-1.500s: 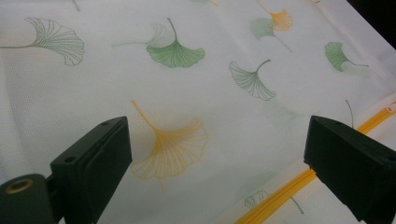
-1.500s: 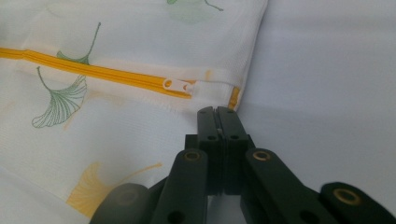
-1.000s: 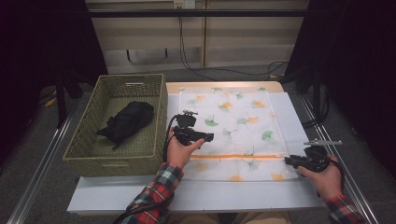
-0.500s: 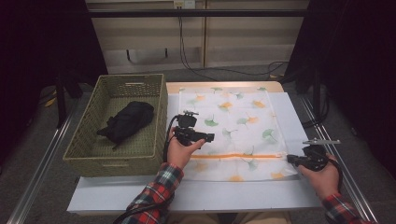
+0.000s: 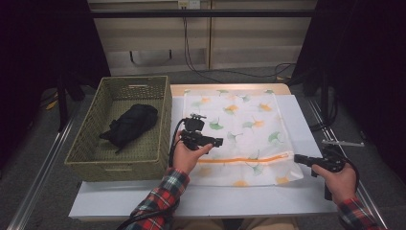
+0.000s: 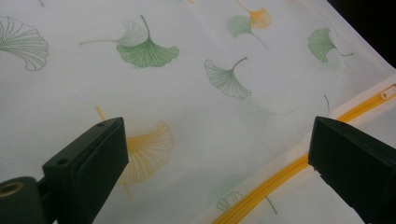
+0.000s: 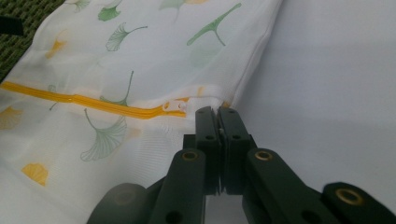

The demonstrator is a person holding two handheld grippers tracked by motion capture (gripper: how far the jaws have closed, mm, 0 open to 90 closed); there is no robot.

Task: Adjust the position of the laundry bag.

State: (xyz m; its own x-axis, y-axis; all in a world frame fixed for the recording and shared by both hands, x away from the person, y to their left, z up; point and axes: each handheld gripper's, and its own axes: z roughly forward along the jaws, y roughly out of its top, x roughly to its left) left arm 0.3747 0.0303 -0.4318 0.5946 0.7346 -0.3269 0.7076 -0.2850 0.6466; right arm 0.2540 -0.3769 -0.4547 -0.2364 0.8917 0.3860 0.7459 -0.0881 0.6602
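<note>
We see one table (image 5: 297,201), one wicker basket (image 5: 119,163) holding one black bundle (image 5: 129,125), and one leaf-printed mesh bag (image 5: 239,129) lying flat beside it; no writing reads. Our left gripper (image 6: 215,154) hovers over it, jaws apart. Our right gripper (image 7: 217,114), just closed, pinches the bag's edge by the zipper pull (image 7: 176,106).

This looks like a lab or recording studio set up for handling trials, not a home. A white tabletop (image 5: 287,201) stands on grey carpet between metal floor rails (image 5: 43,167), with black curtains (image 5: 43,38) hung on both sides (they close off the work area). Behind it runs a plain beige wall panel (image 5: 239,43) with a socket (image 5: 188,4) and loose cables (image 5: 225,72) trailing across the floor.
</note>
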